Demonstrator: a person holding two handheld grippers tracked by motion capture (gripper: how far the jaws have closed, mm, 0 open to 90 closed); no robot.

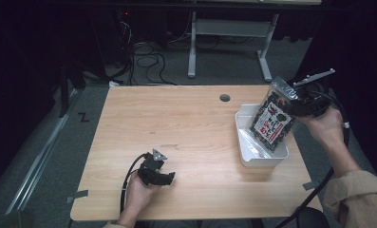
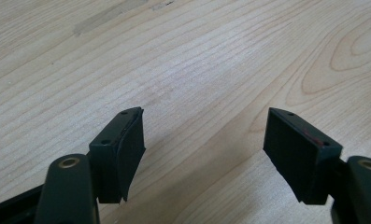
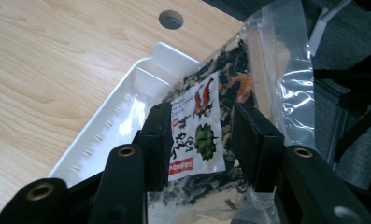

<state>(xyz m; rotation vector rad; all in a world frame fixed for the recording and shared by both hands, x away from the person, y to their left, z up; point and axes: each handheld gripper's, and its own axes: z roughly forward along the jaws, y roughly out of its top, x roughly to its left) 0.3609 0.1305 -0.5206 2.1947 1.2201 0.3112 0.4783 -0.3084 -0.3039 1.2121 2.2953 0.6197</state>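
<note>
High view, nearest first: my left tongs [image 1: 163, 176] rest low on the worktop [image 1: 186, 128], jaws spread wide over bare wood and holding nothing. Farther off, my right tongs [image 1: 297, 108] pinch the seaweed packet [image 1: 273, 121] near its top, holding it tilted over the white tray [image 1: 247, 156], its lower end at or inside the rim. Judged step: lower it squarely, bottom first, and release once it is supported — not sooner. I cannot tell whether the packet touches the tray floor; its label text is too small to read.
</note>
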